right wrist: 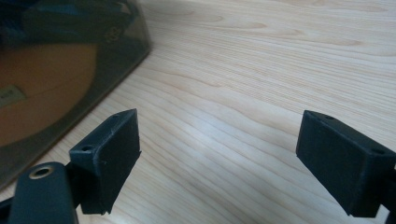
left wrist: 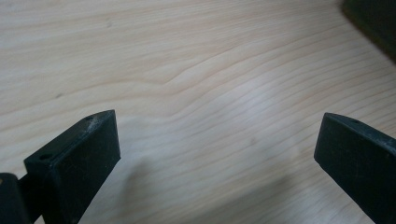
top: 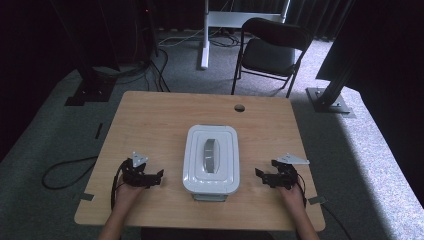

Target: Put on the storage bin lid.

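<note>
Left gripper (top: 159,176) flanks a white lidded box (top: 211,159), grey-handled.

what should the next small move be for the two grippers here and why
Probably bring both grippers inward toward the white lidded container. It sits closed between them, while the left gripper and right gripper rest apart from it on the table, jaws open and empty.

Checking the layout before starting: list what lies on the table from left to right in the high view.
left tool → white lidded container → right tool, all on the wooden table.
</note>
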Motion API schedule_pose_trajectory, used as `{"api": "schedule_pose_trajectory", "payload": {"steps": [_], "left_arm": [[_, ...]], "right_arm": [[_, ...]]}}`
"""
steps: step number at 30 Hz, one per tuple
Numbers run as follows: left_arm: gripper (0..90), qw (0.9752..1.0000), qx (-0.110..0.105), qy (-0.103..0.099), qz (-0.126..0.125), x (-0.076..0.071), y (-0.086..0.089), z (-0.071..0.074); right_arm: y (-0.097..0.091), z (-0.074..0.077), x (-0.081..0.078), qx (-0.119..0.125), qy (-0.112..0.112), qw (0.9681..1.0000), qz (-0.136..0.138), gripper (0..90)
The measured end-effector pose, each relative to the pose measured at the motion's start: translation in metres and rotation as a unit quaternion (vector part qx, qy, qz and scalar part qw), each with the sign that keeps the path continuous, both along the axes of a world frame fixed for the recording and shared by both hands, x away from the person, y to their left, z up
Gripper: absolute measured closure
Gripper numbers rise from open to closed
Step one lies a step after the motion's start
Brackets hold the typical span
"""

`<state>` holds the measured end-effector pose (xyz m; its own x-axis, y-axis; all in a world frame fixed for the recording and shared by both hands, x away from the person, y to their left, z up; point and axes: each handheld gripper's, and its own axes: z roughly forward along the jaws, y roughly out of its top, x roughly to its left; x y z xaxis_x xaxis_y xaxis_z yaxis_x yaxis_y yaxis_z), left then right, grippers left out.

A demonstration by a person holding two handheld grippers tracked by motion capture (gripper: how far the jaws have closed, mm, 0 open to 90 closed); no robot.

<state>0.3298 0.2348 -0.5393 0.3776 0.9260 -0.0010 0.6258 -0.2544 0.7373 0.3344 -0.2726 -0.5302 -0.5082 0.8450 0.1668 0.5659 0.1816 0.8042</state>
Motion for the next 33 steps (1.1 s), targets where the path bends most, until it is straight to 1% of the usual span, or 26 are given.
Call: {"api": "schedule_pose_trajectory", "payload": {"steps": [1, 2, 3, 4, 5, 6, 7, 9, 11, 14, 15, 16, 18, 20, 21, 24, 28, 30, 32, 33], "left_arm": [[0.7, 1.0, 0.0, 0.0, 0.0, 0.0, 0.0, 0.0], [0.7, 1.0, 0.002, 0.002, 0.007, -0.003, 0.007, -0.001], [0.7, 1.0, 0.002, 0.002, 0.007, -0.003, 0.007, -0.001], [0.7, 1.0, 0.002, 0.002, 0.008, -0.005, 0.012, -0.001], [0.7, 1.0, 0.002, 0.002, 0.008, -0.005, 0.012, -0.001], [0.7, 0.9999, 0.002, 0.001, 0.014, -0.007, 0.018, -0.002], [0.7, 0.9998, 0.003, 0.002, 0.02, -0.008, 0.023, -0.002], [0.7, 0.9997, 0.002, 0.001, 0.023, -0.008, 0.025, -0.002], [0.7, 0.9993, 0.005, 0.001, 0.037, -0.012, 0.033, -0.002], [0.7, 0.999, 0.004, 0.003, 0.045, -0.015, 0.042, -0.003], [0.7, 0.999, 0.004, 0.003, 0.045, -0.015, 0.042, -0.003], [0.7, 0.9986, 0.002, 0.003, 0.053, -0.016, 0.048, -0.004], [0.7, 0.9983, 0.004, 0.004, 0.057, -0.017, 0.05, -0.004], [0.7, 0.998, 0.007, 0.005, 0.063, -0.021, 0.056, -0.005], [0.7, 0.9979, 0.009, 0.009, 0.064, -0.022, 0.057, -0.005], [0.7, 0.9975, 0.007, 0.007, 0.07, -0.026, 0.063, -0.005], [0.8, 0.9971, 0.008, 0.01, 0.075, -0.031, 0.068, -0.005], [0.7, 0.9969, 0.009, 0.012, 0.078, -0.034, 0.07, -0.005], [0.7, 0.9965, 0.013, 0.016, 0.081, -0.036, 0.072, -0.005], [0.7, 0.9963, 0.014, 0.016, 0.084, -0.038, 0.073, -0.005]], "right_arm": [[0.0, 0.0, 0.0, 0.0, 0.0, 1.0, 0.0, 13.0], [-0.005, -0.001, -0.002, -0.003, 0.001, 1.0, -0.009, 13.0], [-0.007, -0.002, -0.003, -0.006, 0.001, 0.9999, -0.01, 13.1], [-0.009, -0.002, -0.004, -0.004, 0.004, 0.9999, -0.013, 13.0], [-0.009, -0.002, -0.004, -0.004, 0.004, 0.9999, -0.013, 13.0], [-0.014, -0.004, -0.006, -0.004, 0.008, 0.9998, -0.016, 13.0], [-0.016, -0.004, -0.006, -0.006, 0.008, 0.9998, -0.019, 13.0], [-0.02, -0.005, -0.008, -0.006, 0.008, 0.9997, -0.024, 13.0], [-0.023, -0.005, -0.01, -0.009, 0.007, 0.9995, -0.031, 13.0], [-0.028, -0.006, -0.013, -0.008, 0.009, 0.9992, -0.039, 13.0], [-0.028, -0.006, -0.013, -0.008, 0.009, 0.9992, -0.039, 13.0], [-0.031, -0.006, -0.014, -0.004, 0.011, 0.999, -0.043, 13.0], [-0.033, -0.006, -0.015, -0.004, 0.011, 0.9988, -0.048, 13.0], [-0.035, -0.005, -0.016, -0.005, 0.009, 0.9986, -0.052, 13.0], [-0.036, -0.005, -0.017, -0.006, 0.009, 0.9984, -0.055, 13.0], [-0.038, -0.006, -0.019, -0.013, 0.011, 0.998, -0.062, 13.0], [-0.041, -0.007, -0.022, -0.019, 0.011, 0.9973, -0.07, 13.0], [-0.043, -0.007, -0.024, -0.019, 0.013, 0.9974, -0.069, 12.8], [-0.044, -0.008, -0.027, -0.027, 0.013, 0.9968, -0.074, 12.6], [-0.045, -0.008, -0.028, -0.028, 0.014, 0.9968, -0.074, 12.6]]}}
